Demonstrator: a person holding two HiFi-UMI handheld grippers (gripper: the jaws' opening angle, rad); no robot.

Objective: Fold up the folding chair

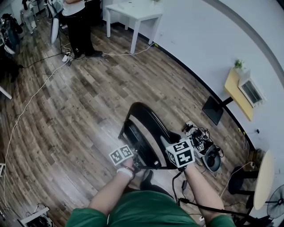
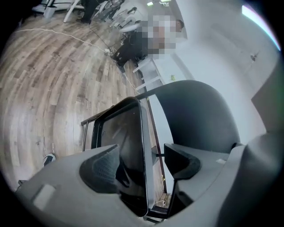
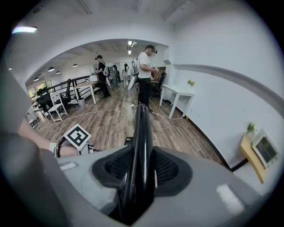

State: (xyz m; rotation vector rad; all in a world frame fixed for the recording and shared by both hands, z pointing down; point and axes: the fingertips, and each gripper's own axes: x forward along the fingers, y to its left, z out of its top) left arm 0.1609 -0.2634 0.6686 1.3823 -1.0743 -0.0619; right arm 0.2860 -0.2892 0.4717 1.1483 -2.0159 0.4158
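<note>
A black folding chair stands on the wood floor right in front of me. Its curved backrest rises on the right of the left gripper view, and its seat panel is tipped up on edge. My left gripper straddles that seat edge. The seat lies against the left finger, and a gap shows before the right finger, so the jaws stand open. My right gripper is shut on the glossy black backrest rim, with both pads pressed to its sides.
A white wall runs close along the right, with a black floor stand and a tangle of cables and plugs by it. A white table and a standing person are farther off. Cables trail across the floor.
</note>
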